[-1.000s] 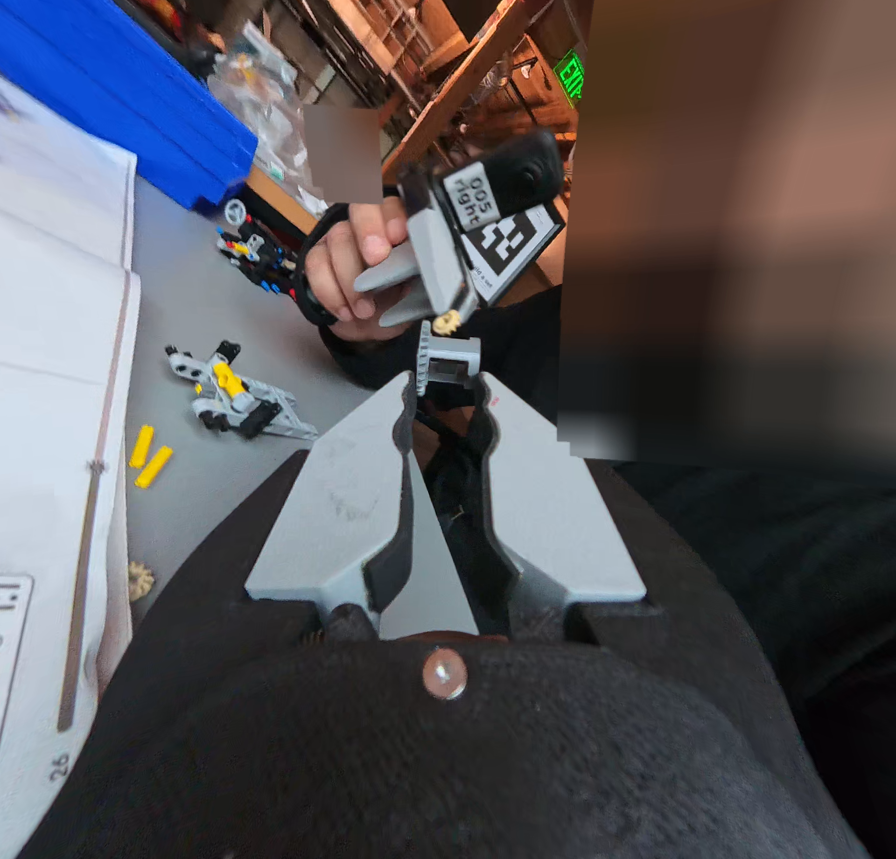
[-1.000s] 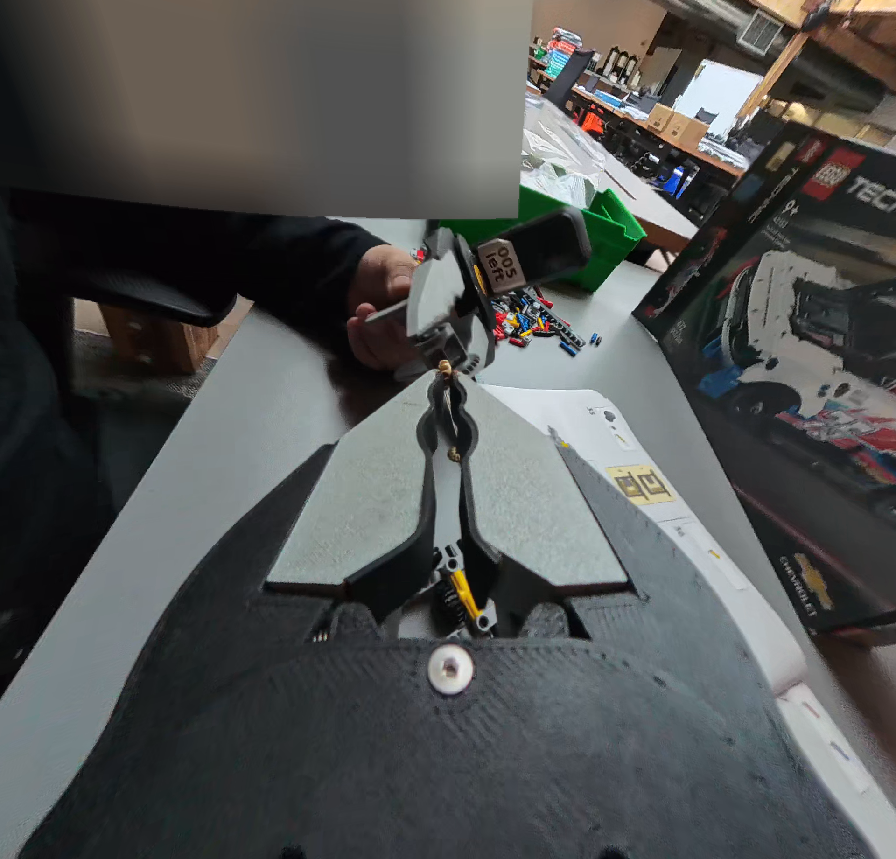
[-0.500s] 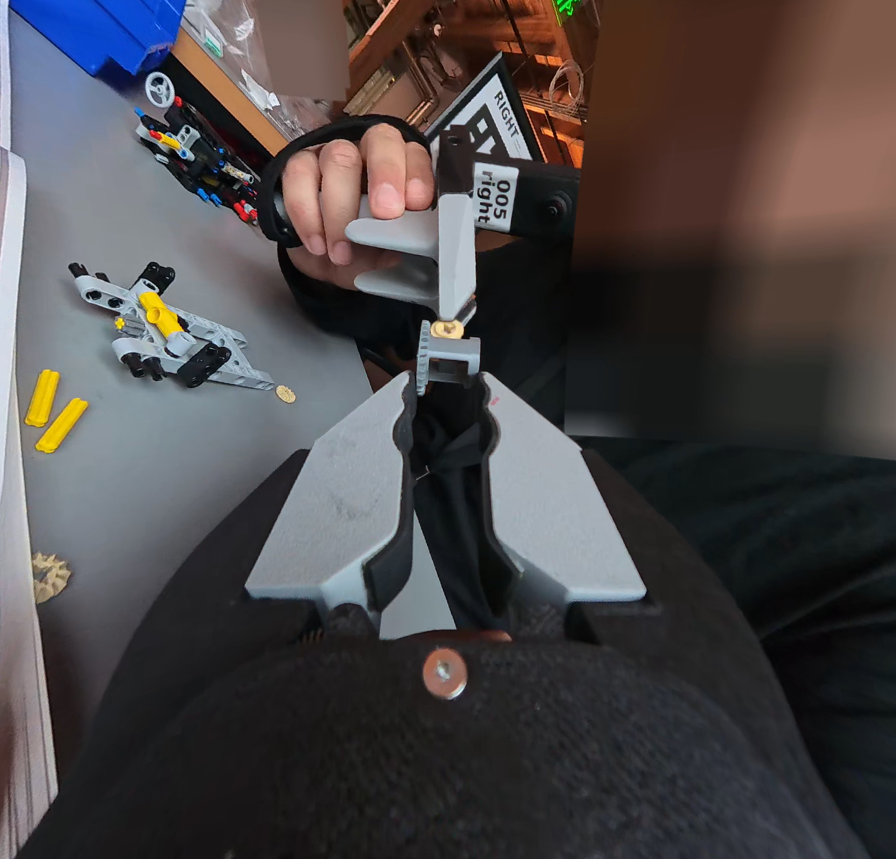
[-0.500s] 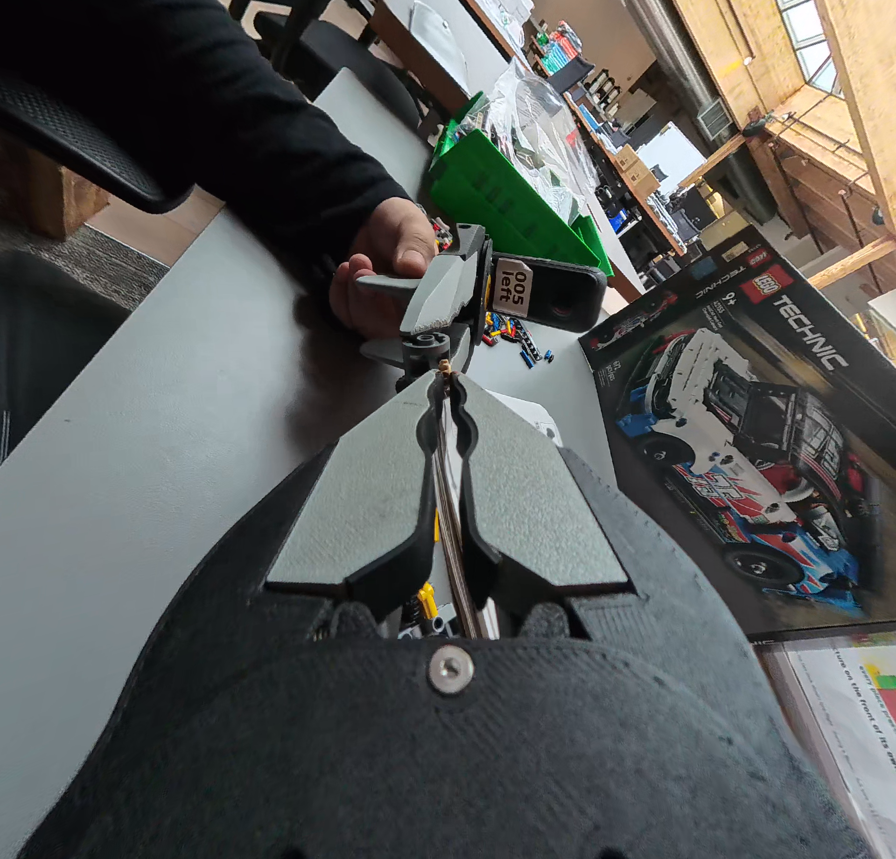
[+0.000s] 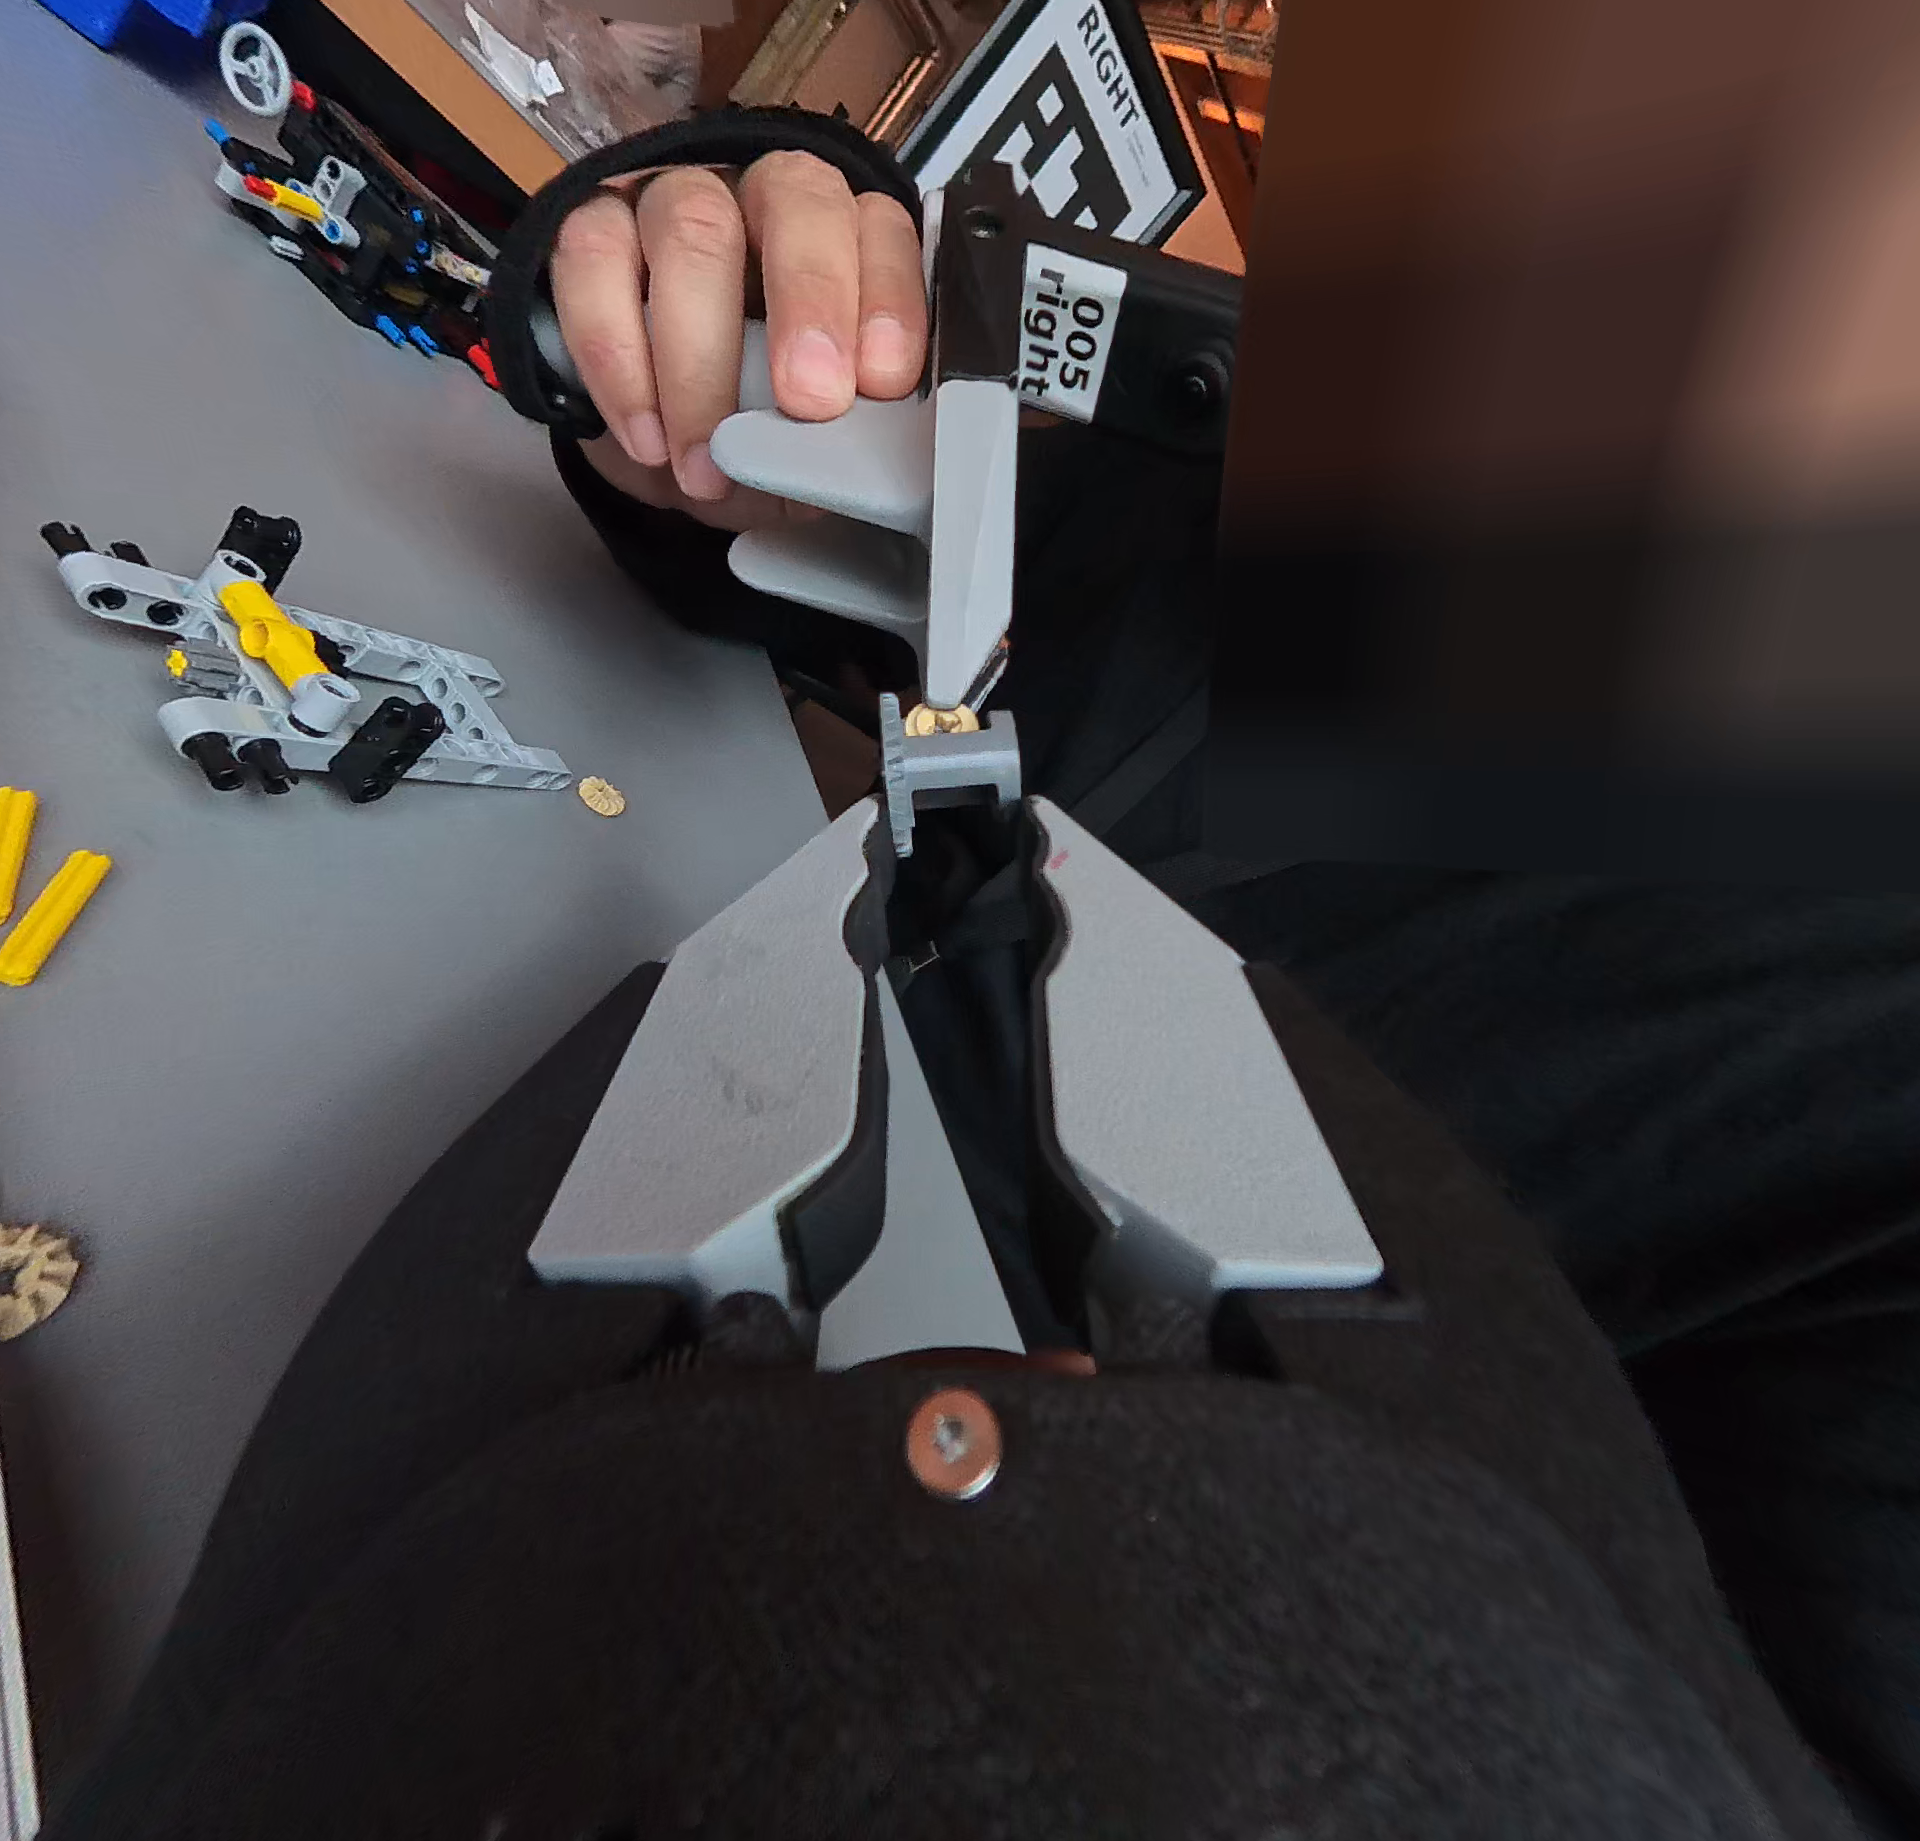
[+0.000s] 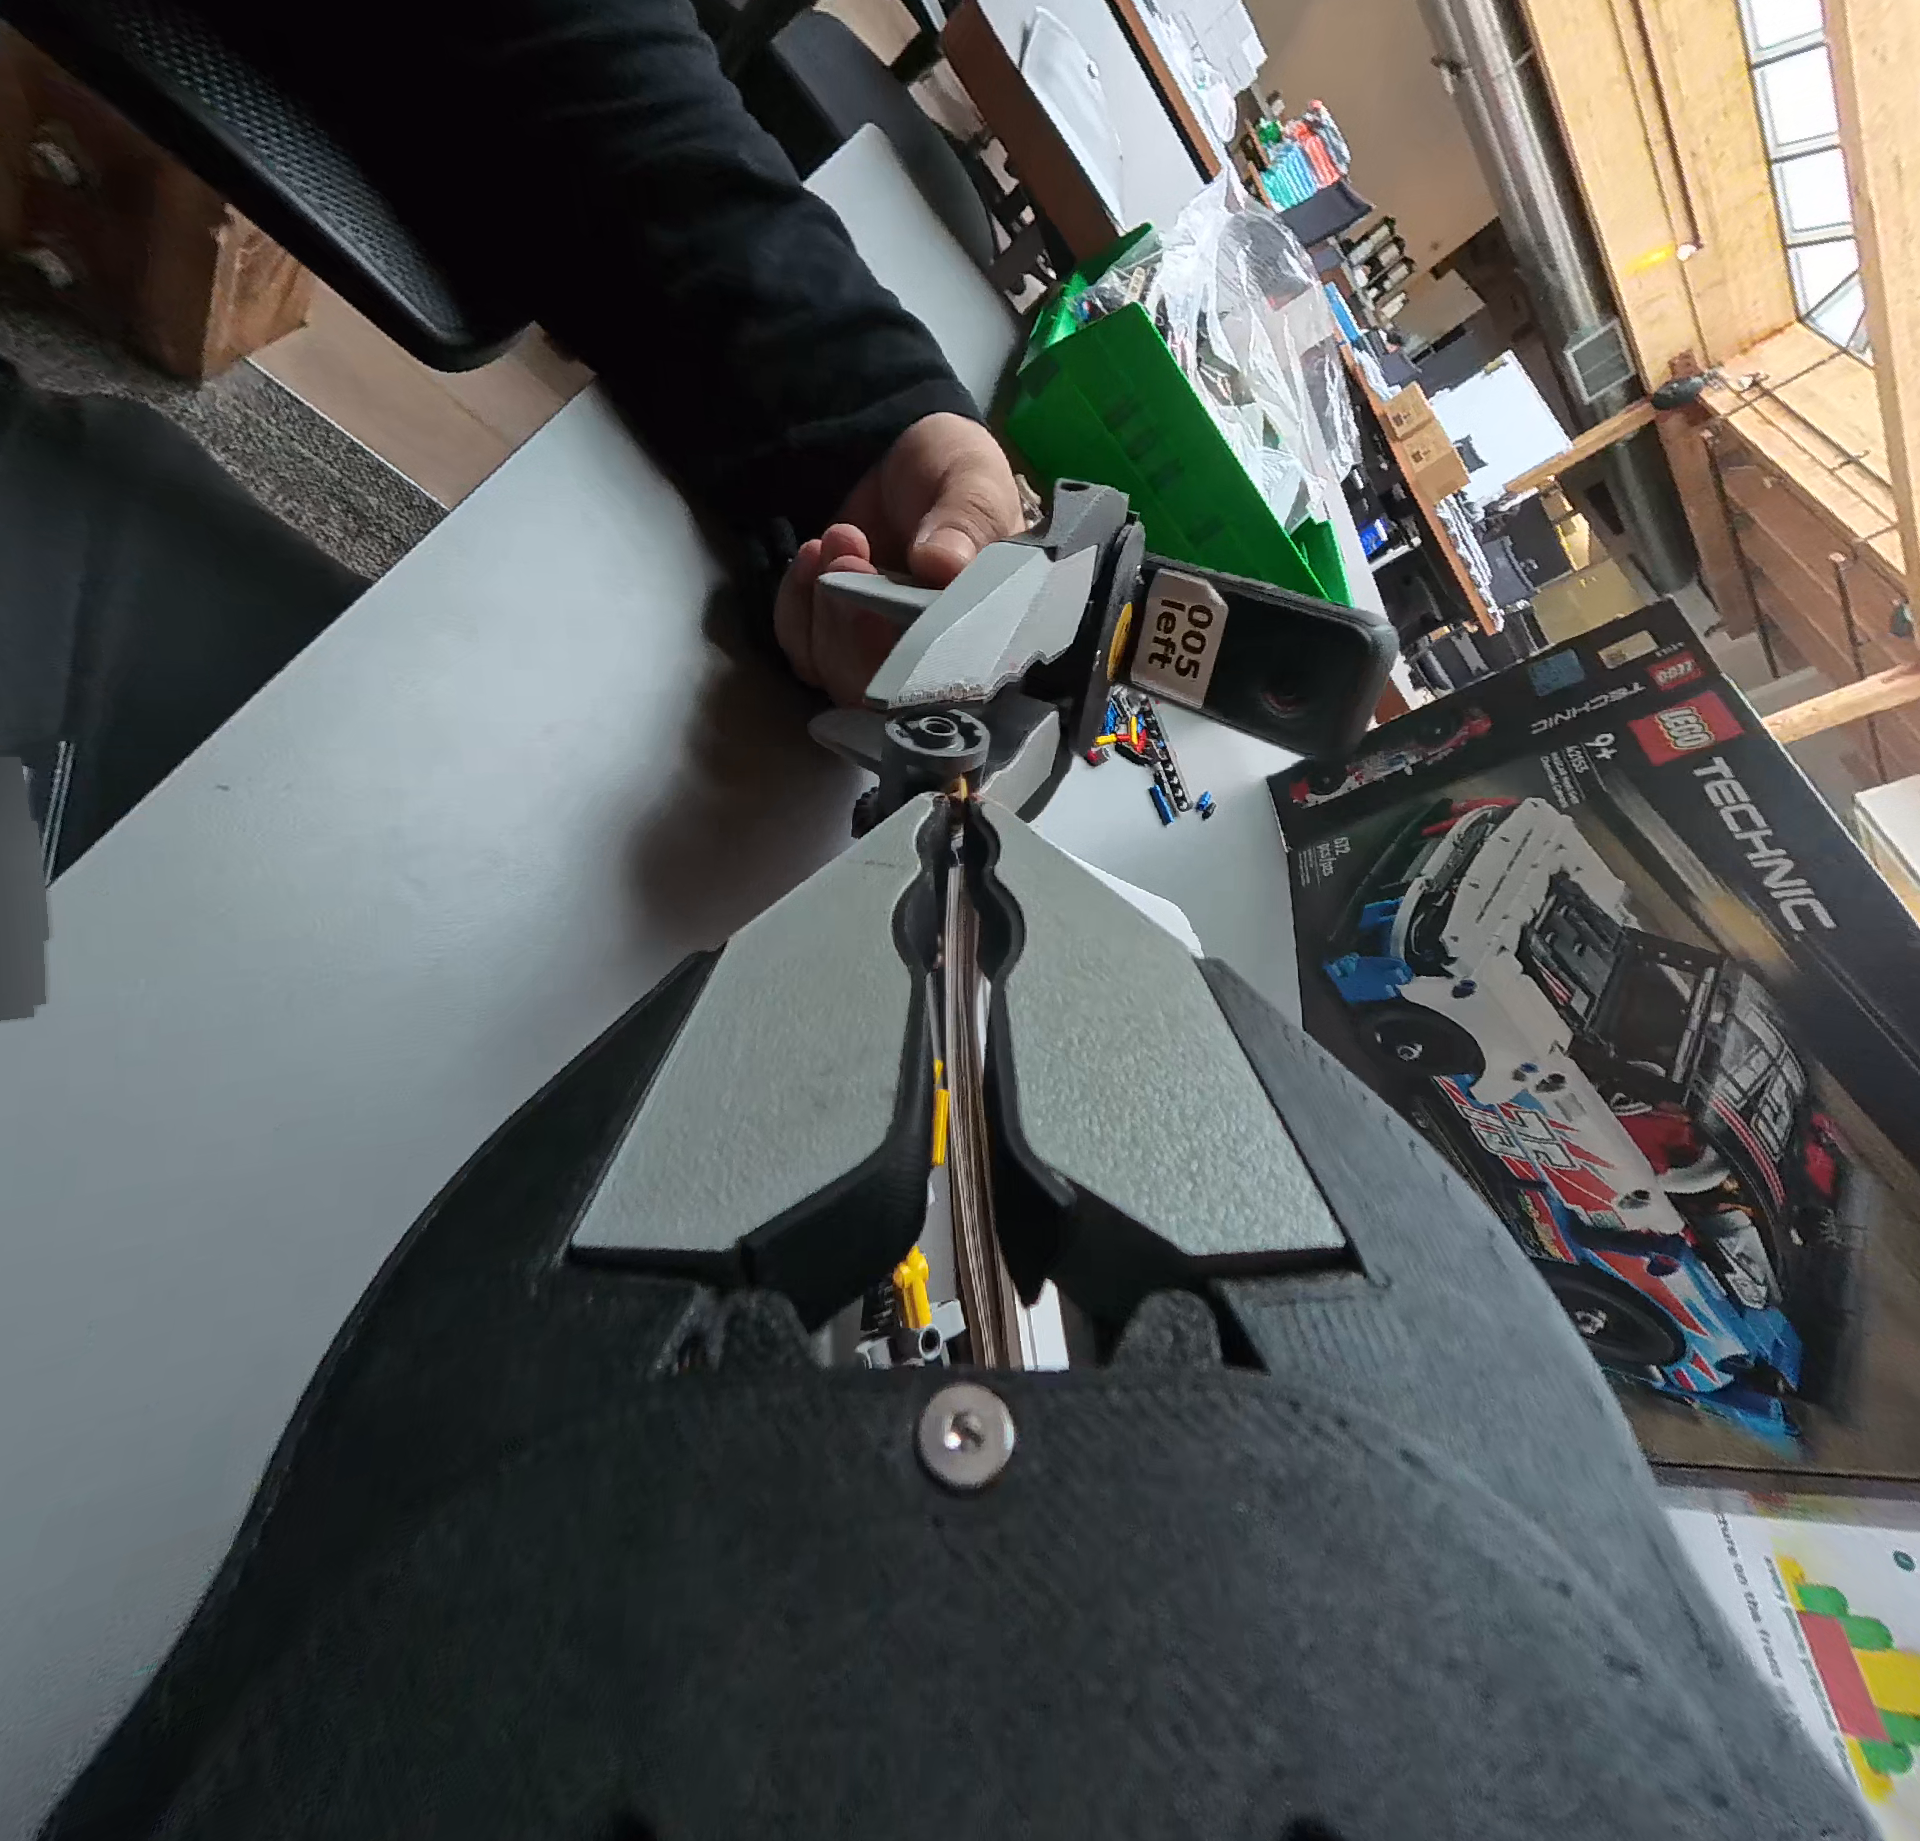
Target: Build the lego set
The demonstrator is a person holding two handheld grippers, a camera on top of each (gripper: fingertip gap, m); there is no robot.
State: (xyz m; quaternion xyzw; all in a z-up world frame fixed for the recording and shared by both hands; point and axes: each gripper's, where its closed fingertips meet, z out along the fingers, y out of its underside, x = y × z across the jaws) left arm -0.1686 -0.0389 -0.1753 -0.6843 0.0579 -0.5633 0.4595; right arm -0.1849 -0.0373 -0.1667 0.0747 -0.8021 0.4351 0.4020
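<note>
My left gripper (image 5: pixel 951 815) is shut on a grey differential housing (image 5: pixel 948 761) with a toothed ring on its left side, held in the air off the table's edge. My right gripper (image 6: pixel 961 804) is shut on a small tan gear (image 5: pixel 940 719) and holds it against the top of the housing. In the right wrist view the housing (image 6: pixel 930 737) shows end-on at my fingertips, and the tan gear (image 6: pixel 961 785) is a sliver between them. The right gripper also shows from the front in the left wrist view (image 5: pixel 966 695).
On the grey table (image 5: pixel 312 960) lie a grey-yellow subassembly (image 5: pixel 281 669), a black chassis build (image 5: pixel 353 233), yellow axles (image 5: pixel 47 913), loose tan gears (image 5: pixel 601 796) (image 5: pixel 31 1277). The set box (image 6: pixel 1621 1012), green bin (image 6: pixel 1153 451) and loose parts (image 6: pixel 1143 752) sit beyond. My left and right fingertips are right by each other. My left gripper's tips are some 11 centimeters from the grey-yellow subassembly (image 5: pixel 281 669).
Both grippers came together and rolled. The tan gear went from hovering above the housing to resting against its top. The views tilted, so the table contents slid leftward.
</note>
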